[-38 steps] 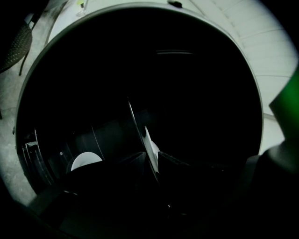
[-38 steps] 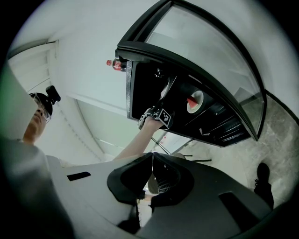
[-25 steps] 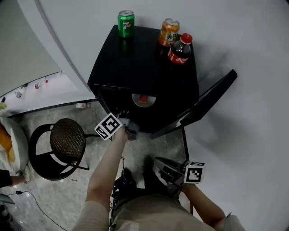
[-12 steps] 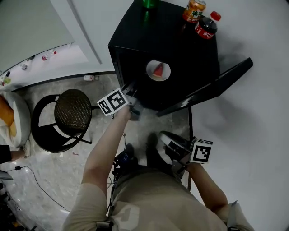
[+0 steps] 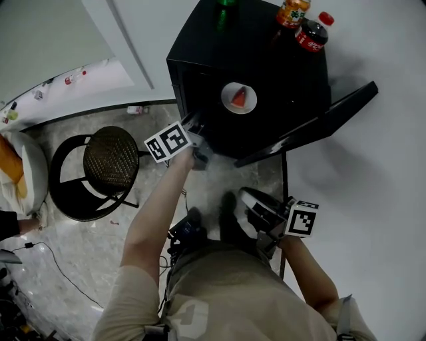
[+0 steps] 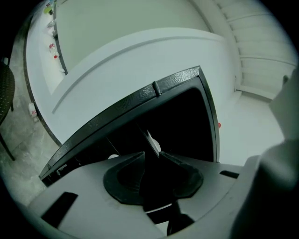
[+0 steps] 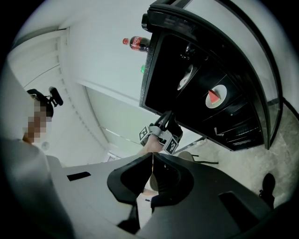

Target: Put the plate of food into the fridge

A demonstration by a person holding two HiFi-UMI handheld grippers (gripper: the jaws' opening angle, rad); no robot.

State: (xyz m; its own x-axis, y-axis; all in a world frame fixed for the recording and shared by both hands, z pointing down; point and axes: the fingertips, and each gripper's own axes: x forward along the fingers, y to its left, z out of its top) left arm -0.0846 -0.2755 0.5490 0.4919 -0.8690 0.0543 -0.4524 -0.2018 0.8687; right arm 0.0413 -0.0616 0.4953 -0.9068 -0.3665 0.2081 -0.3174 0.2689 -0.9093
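A white plate with a red slice of food (image 5: 238, 98) lies inside the black fridge (image 5: 200, 40), whose door (image 5: 319, 123) stands open to the right. My left gripper (image 5: 195, 126) is at the fridge's front left edge, apart from the plate. Its jaws (image 6: 150, 154) stand a little apart with nothing between them, pointing into the dark inside. My right gripper (image 5: 245, 200) hangs low near my body in front of the fridge, shut and empty (image 7: 152, 156). The right gripper view also shows the plate (image 7: 216, 97) and the left gripper (image 7: 163, 133).
An orange can (image 5: 293, 12) and a cola bottle (image 5: 313, 34) stand on top of the fridge. A black round stool (image 5: 106, 166) stands on the floor to the left. A white wall runs behind and to the right of the fridge.
The head view has shifted, so the fridge's inside and the plate show more fully. The left gripper sits slightly further left of the plate. The right gripper has hardly moved.
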